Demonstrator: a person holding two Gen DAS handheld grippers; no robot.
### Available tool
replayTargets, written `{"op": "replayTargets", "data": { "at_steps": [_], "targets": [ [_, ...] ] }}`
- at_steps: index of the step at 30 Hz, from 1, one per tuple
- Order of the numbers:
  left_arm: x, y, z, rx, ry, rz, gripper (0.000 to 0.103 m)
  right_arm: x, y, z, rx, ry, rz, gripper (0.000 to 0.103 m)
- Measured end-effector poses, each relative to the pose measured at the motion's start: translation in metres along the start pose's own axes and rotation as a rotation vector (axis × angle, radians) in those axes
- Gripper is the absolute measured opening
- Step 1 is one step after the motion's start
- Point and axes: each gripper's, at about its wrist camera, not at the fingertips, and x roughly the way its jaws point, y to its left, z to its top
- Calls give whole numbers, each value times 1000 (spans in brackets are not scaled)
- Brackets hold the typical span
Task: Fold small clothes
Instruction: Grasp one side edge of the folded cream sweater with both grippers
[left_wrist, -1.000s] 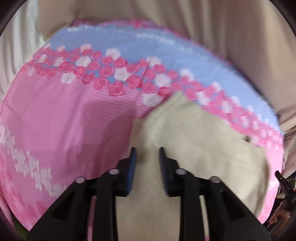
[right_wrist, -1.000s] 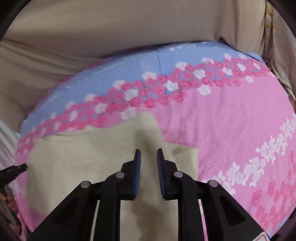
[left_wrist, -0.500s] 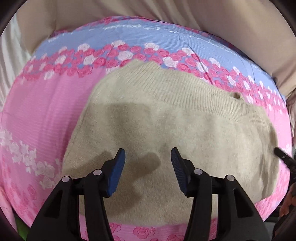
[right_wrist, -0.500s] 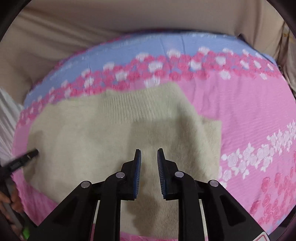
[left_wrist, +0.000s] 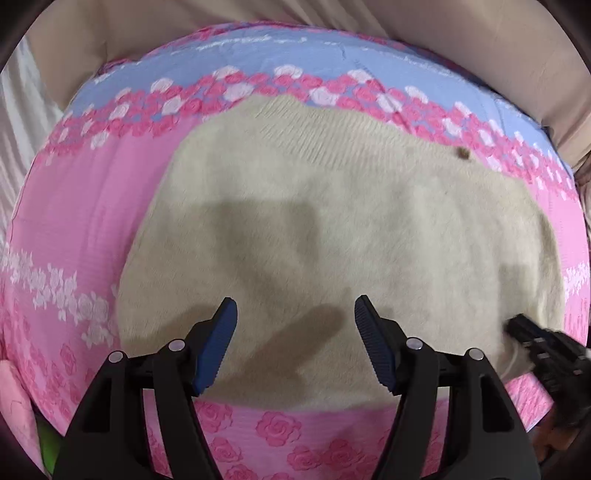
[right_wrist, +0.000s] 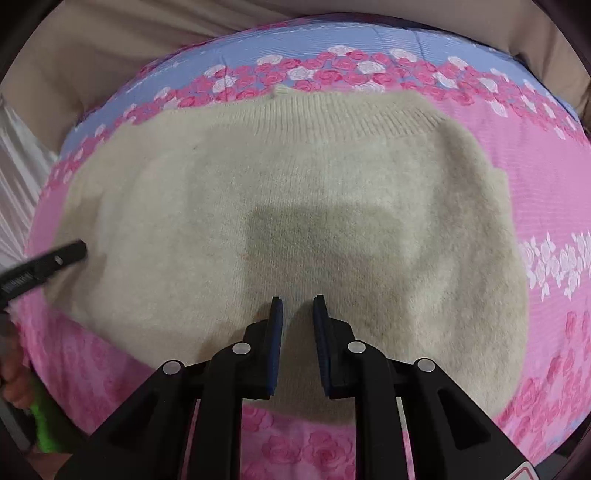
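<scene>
Stock: one cream sweater (left_wrist: 332, 221) laid on one floral sheet (left_wrist: 74, 221); two grippers: left gripper (left_wrist: 295, 317) opening, empty; right gripper (right_wrist: 297, 306) narrowly parted, nothing gripped.

No readable text, labels or numbers

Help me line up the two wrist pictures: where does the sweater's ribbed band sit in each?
Left wrist: the ribbed band arcs along the beige sweater's far edge, upper centre.
Right wrist: the ribbed band again lines the far edge, upper centre.
Shared landmark: the rose border of the sheet just beyond it.
</scene>
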Motion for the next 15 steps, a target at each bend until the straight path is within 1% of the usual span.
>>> {"op": "replayTargets", "data": {
  "at_steps": [1, 3, 5, 7, 8, 9, 10, 12, 13, 14, 15],
  "targets": [
    [1, 3, -2, -7, 5, 3, 64, -8, -8, 0, 19, -23, -7, 18],
    [2, 12, -8, -32, 17, 13, 64, -22, -30, -4, 70, -62, -42, 24],
    [-5, 27, -13, -73, -4, 3, 64, -38, -60, -13, 143, -95, -58, 27],
    [-15, 58, -21, -150, -30, -65, 73, -48, -85, -28, 182, -121, -74, 37],
    [-18, 75, -25, -183, -35, -102, 75, -51, -96, -35, 190, -125, -84, 46],
    [-20, 96, -32, -208, -35, -158, 76, -54, -108, -45, 190, -119, -81, 50],
    [-19, 113, -37, -208, -24, -204, 78, -53, -116, -52, 183, -103, -72, 50],
    [-10, 136, -45, -167, 24, -260, 78, -47, -124, -63, 143, -70, -46, 50],
    [-6, 145, -48, -142, 33, -270, 78, -44, -123, -66, 125, -63, -38, 50],
    [0, 153, -49, -119, 37, -250, 78, -38, -123, -67, 111, -53, -31, 51],
    [4, 156, -48, -104, 42, -240, 78, -34, -122, -67, 114, -45, -23, 56]
  ]
}}
